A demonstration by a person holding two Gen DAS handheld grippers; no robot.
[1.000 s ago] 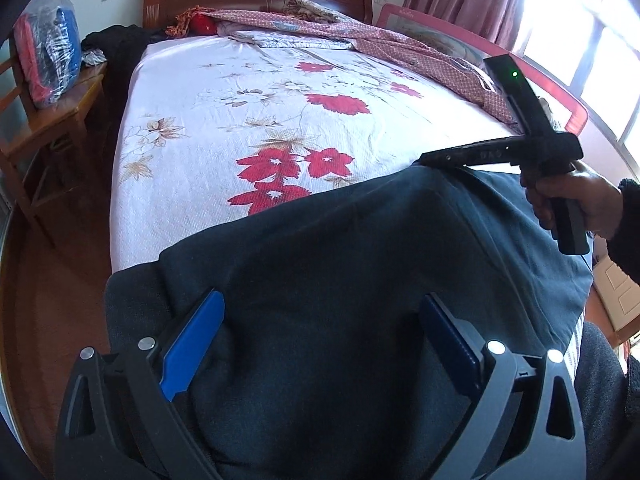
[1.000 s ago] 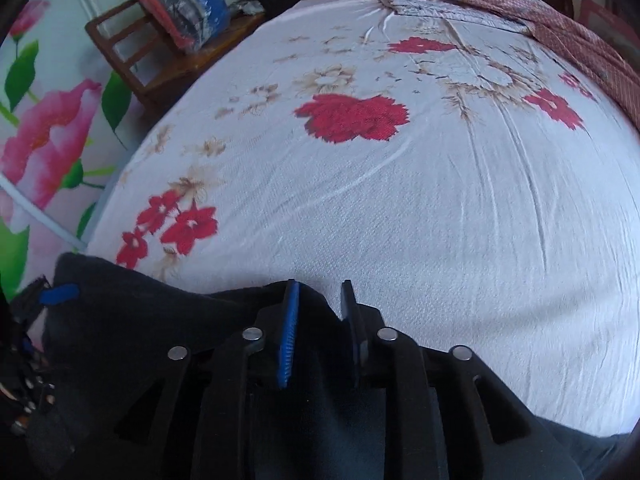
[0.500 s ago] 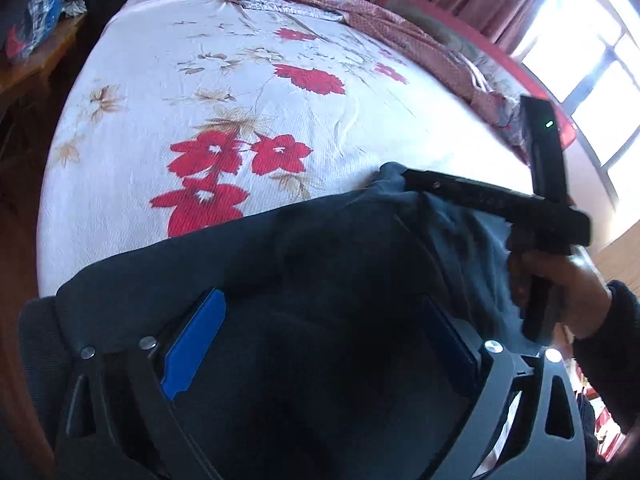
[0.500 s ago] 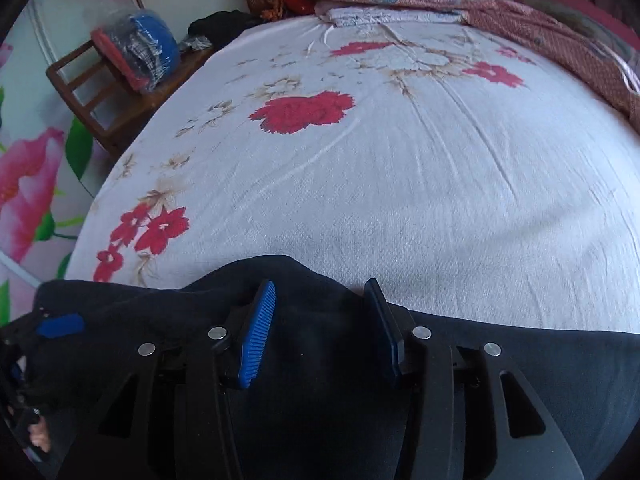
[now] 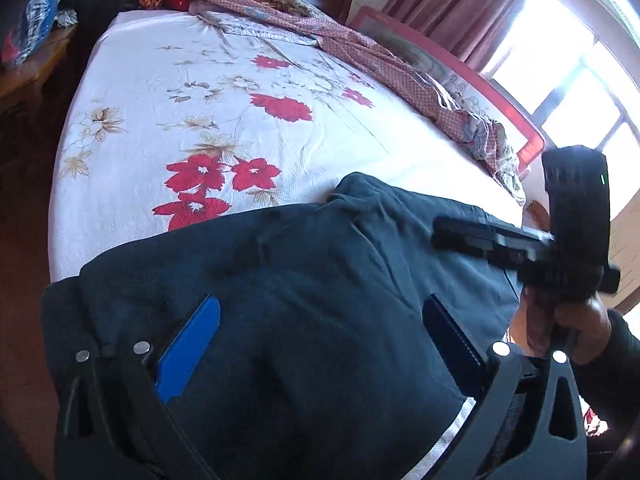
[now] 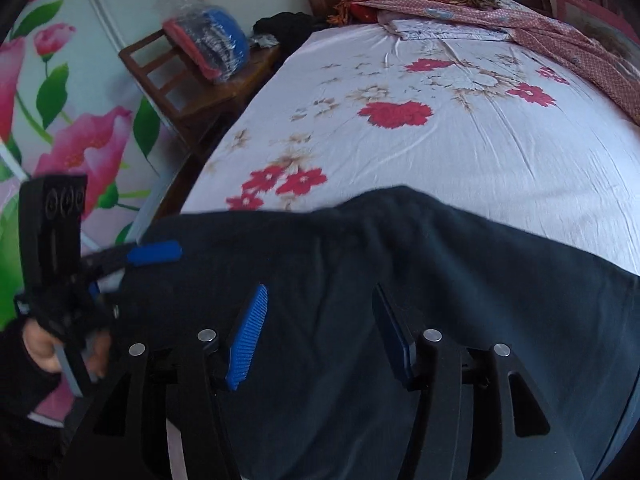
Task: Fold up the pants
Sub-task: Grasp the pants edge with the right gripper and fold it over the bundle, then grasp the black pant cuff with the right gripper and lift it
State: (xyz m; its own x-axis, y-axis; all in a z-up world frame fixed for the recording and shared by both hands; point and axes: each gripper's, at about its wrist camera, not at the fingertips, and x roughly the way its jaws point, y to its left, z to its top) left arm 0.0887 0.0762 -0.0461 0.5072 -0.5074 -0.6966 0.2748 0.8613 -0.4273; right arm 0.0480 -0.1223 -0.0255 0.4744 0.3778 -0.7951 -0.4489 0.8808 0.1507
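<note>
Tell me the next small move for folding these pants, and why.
Probably lower the left claw onto the pants' near edge and grip it. Both claws stand open above the cloth; the right claw has just been opening, nothing pinched, and the pants lie bunched at the bed's foot.

I see the pants (image 5: 304, 280) lying across the near end of the bed (image 5: 152, 92). My left gripper (image 5: 320, 344) and right gripper (image 6: 320, 332) sit over them, left and right. A quilt (image 5: 380, 56) lies along the far right edge. A chair (image 6: 180, 80) stands left of the bed, with a bag (image 6: 212, 44) on it.
</note>
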